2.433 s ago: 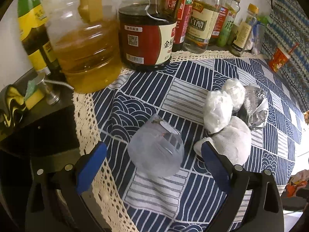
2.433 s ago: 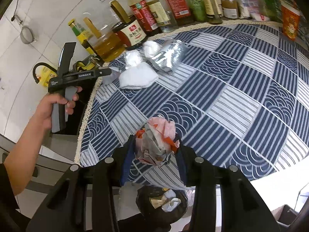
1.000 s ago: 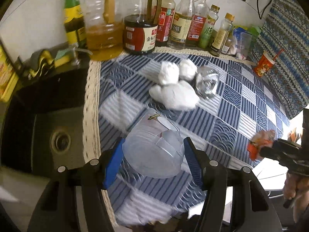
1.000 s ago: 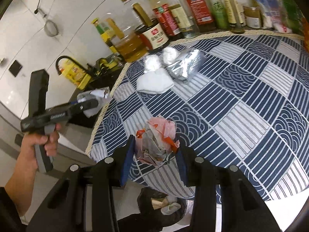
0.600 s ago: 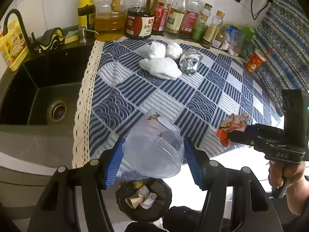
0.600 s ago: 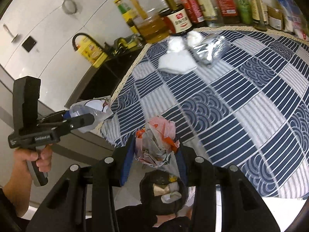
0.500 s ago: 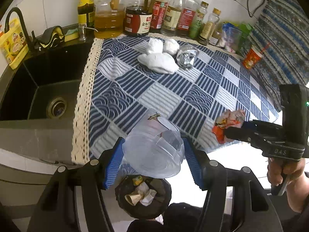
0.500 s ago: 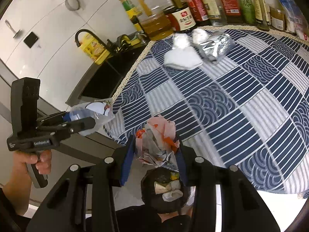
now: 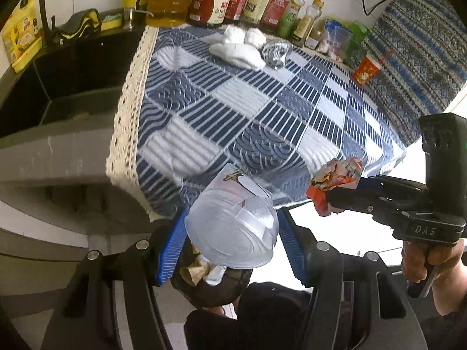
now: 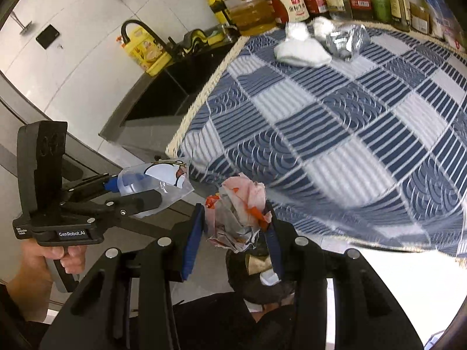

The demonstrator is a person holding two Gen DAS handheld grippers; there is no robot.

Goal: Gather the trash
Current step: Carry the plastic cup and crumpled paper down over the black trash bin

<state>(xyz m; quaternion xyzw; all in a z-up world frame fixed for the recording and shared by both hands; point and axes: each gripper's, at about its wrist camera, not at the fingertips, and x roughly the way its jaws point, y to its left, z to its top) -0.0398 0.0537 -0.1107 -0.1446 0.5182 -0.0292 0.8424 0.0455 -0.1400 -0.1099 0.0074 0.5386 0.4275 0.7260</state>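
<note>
Both tools have swung off the tabletop (image 9: 262, 110) edge. At 6 o'clock, the left tool (image 9: 230, 245) clamps a clear plastic cup (image 9: 230, 230) over the trash bin (image 9: 210, 288); at 3 o'clock, the right tool (image 10: 233, 233) pinches a crumpled wrapper (image 10: 236, 213).

Each hand-held gripper is matte black with ribbed blue finger pads and round silver screws; the left hand-held gripper (image 9: 230, 243) reads "GenRobot.AI" on its side. The right hand-held gripper (image 10: 233, 234) reads "DAS" (raised letters). Bare skin shows on the right hand (image 9: 427, 262) and left hand (image 10: 51, 258).
</note>
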